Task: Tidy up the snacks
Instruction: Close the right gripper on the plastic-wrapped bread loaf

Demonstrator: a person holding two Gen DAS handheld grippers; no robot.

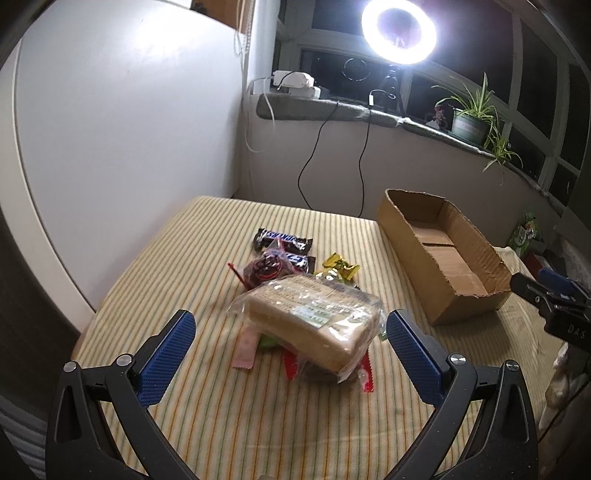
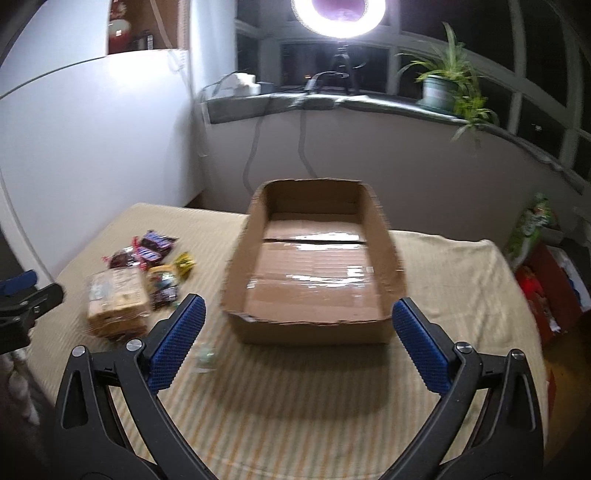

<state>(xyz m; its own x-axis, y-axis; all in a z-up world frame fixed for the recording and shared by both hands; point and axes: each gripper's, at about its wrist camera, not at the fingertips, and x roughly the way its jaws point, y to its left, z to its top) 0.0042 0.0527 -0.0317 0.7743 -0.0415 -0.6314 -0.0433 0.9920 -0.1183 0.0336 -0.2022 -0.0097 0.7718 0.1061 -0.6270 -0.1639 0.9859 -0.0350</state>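
Both the left gripper (image 1: 290,354) and right gripper (image 2: 297,345) gape wide, holding nothing. The wrapped bread loaf (image 1: 314,321) (atop the snack pile) lies left of the empty cardboard box (image 2: 314,273).

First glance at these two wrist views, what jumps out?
The ring light blazing above the windowsill at the back. Next, the open cardboard box, empty, on the striped table straight ahead of the open right claw. Left of the box lies a pile of snacks topped by a clear-wrapped sandwich, directly ahead of the open left claw, with Snickers bars behind.
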